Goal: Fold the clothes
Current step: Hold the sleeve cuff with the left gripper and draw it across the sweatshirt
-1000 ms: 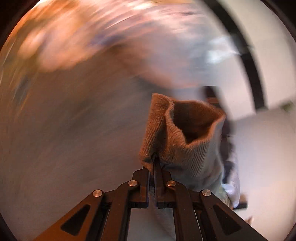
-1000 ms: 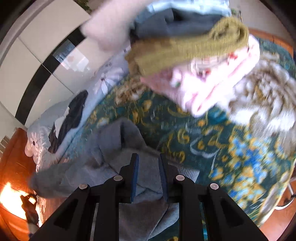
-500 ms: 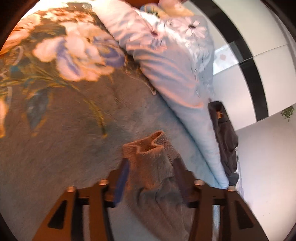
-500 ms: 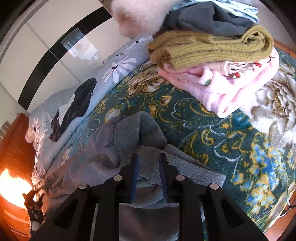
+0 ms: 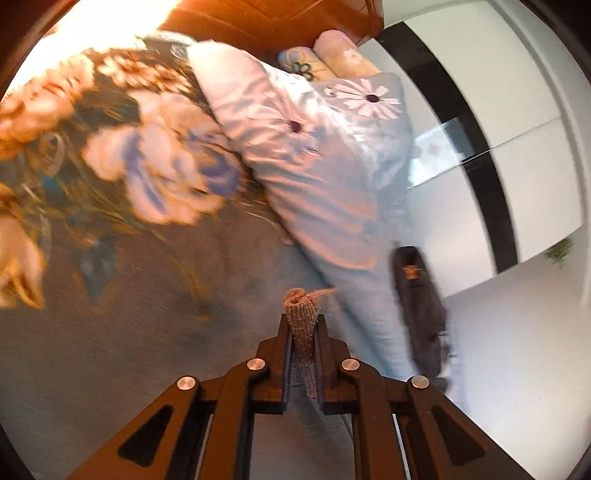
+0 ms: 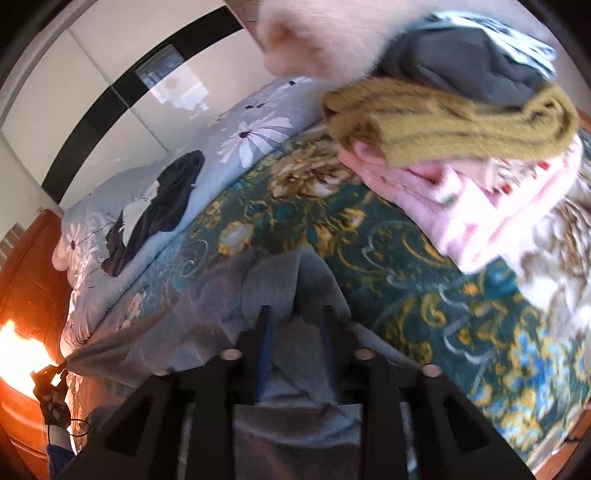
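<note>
A grey knitted sweater (image 6: 266, 295) lies crumpled on the floral bedspread (image 6: 424, 295). My left gripper (image 5: 303, 325) is shut on its ribbed cuff (image 5: 301, 314), which sticks up between the fingers. In the right wrist view the other gripper shows far left, with the sleeve (image 6: 122, 358) stretched toward it. My right gripper (image 6: 295, 317) has its jaws partly apart around a fold of the sweater's body; whether it pinches the cloth is unclear.
A stack of folded clothes (image 6: 461, 118), olive knit over pink, sits at the upper right of the bed. A light blue flowered duvet (image 5: 332, 177) with a black garment (image 6: 159, 206) lies along the wall. A wooden headboard (image 5: 277, 18) is behind.
My left gripper opened around the cuff, then shut on it again, pulling the sleeve out. My right gripper's jaws have spread wider over the sweater's body.
</note>
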Demonstrator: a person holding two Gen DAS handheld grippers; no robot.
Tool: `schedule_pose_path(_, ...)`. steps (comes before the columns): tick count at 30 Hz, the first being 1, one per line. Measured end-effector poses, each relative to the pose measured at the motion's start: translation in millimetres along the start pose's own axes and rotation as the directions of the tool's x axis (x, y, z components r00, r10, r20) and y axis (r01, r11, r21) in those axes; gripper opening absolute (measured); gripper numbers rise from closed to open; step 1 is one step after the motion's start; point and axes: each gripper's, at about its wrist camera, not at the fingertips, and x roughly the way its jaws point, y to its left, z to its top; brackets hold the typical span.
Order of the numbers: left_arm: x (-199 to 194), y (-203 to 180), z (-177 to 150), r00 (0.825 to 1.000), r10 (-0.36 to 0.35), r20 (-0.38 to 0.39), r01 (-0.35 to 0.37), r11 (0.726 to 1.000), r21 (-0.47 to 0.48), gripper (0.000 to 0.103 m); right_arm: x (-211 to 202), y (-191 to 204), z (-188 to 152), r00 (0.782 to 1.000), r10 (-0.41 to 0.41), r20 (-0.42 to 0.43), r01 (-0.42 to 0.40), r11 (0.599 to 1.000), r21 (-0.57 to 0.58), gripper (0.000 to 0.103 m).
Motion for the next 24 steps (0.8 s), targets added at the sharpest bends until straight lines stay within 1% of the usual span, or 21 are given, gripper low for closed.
schedule_pose_path(2, 3, 21, -4, 0.999, 0.036, -0.015, -0.037, 0.998, -0.042, 0.011, 10, 0, 6, 1.000, 0.021, -0.017, -0.021, 1.000, 0.000, 0.041)
schedule_pose_path(3, 4, 33, -11, 0.999, 0.046, -0.029, -0.048, 0.997, -0.067, 0.011, 15, 1, 8, 0.999, 0.038, -0.025, -0.037, 0.999, 0.006, 0.041)
schedule_pose_path(6, 12, 57, -26, 0.995, 0.076, -0.058, -0.082, 0.990, -0.118, 0.011, 31, 6, 17, 0.989, 0.135, -0.060, -0.133, 0.991, 0.031, 0.041)
schedule_pose_path(7, 12, 62, -32, 0.995, 0.072, -0.062, -0.080, 0.987, -0.137, 0.011, 35, 10, 21, 0.985, 0.160, -0.071, -0.159, 0.987, 0.030, 0.041)
schedule_pose_path(9, 11, 69, -37, 0.997, 0.050, -0.054, -0.059, 0.984, -0.167, 0.011, 47, 19, 29, 0.983, 0.147, -0.108, -0.146, 0.989, 0.017, 0.041)
schedule_pose_path(10, 9, 70, -38, 0.997, 0.047, -0.053, -0.056, 0.984, -0.167, 0.011, 51, 19, 31, 0.983, 0.140, -0.116, -0.138, 0.990, 0.023, 0.041)
schedule_pose_path(14, 6, 64, -38, 0.996, 0.063, -0.059, -0.070, 0.988, -0.135, 0.011, 64, 11, 38, 0.984, 0.124, -0.125, -0.114, 0.990, 0.079, 0.042)
schedule_pose_path(17, 13, 59, -37, 0.996, 0.072, -0.062, -0.079, 0.989, -0.126, 0.011, 81, 6, 43, 0.968, 0.176, -0.180, -0.150, 0.977, 0.150, 0.041)
schedule_pose_path(18, 15, 56, -36, 0.995, 0.075, -0.063, -0.082, 0.989, -0.120, 0.011, 83, 8, 43, 0.968, 0.177, -0.181, -0.149, 0.976, 0.155, 0.037)
schedule_pose_path(19, 15, 54, -36, 0.995, 0.080, -0.062, -0.086, 0.990, -0.108, 0.011, 84, 11, 43, 0.970, 0.171, -0.172, -0.147, 0.978, 0.147, 0.030)
schedule_pose_path(20, 15, 51, -35, 0.995, 0.084, -0.060, -0.089, 0.991, -0.098, 0.011, 85, 15, 43, 0.972, 0.166, -0.164, -0.144, 0.980, 0.138, 0.020)
schedule_pose_path(22, 16, 45, -32, 0.996, 0.073, -0.050, -0.077, 0.993, -0.092, 0.011, 81, 31, 48, 0.982, 0.130, -0.135, -0.120, 0.990, 0.076, 0.011)
schedule_pose_path(23, 14, 39, -28, 0.998, 0.050, -0.034, -0.053, 0.995, -0.090, 0.011, 78, 39, 51, 0.987, 0.109, -0.118, -0.105, 0.994, 0.041, 0.010)
schedule_pose_path(24, 10, 30, -23, 1.000, 0.012, -0.010, -0.012, 0.996, -0.083, 0.011, 72, 48, 58, 0.991, 0.096, -0.088, -0.096, 0.995, 0.009, 0.008)
